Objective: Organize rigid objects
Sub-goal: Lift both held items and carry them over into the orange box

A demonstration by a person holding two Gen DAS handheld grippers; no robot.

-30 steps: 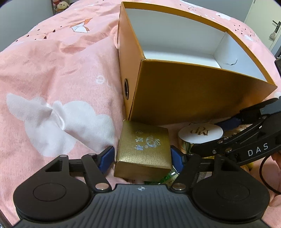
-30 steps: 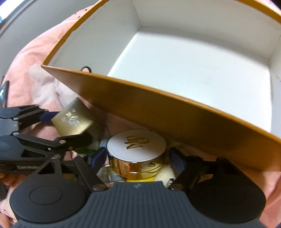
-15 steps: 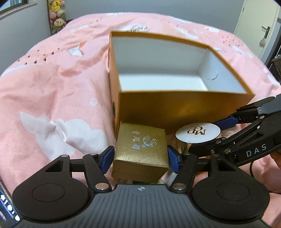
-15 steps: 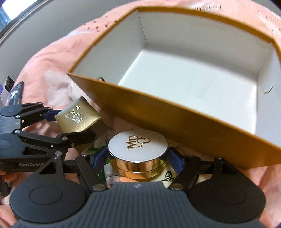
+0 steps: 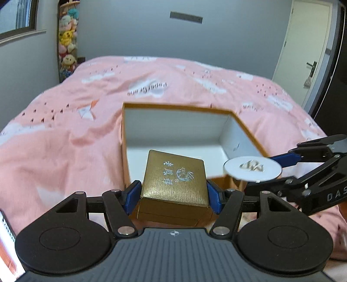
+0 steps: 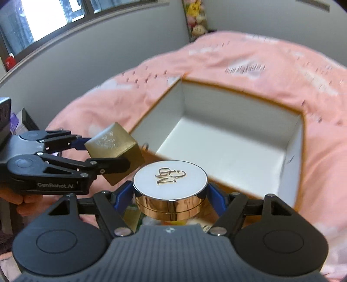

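Pink bedding [image 5: 65, 134] is lying under an open gold carton [image 5: 177, 108]. Near its front wall, the left gripper [image 5: 173, 193] is clamping a small gold box [image 5: 173, 184], while the right gripper [image 6: 170, 193], just right, is pinching a round gold jar [image 6: 170, 184].

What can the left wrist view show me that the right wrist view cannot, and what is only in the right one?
Only the left wrist view shows the door and the silver print on top of the small gold box clearly. Only the right wrist view shows the round jar's shiny gold side and the window. Both show the open gold carton, empty inside, the pink bedspread, and both grippers holding their items.
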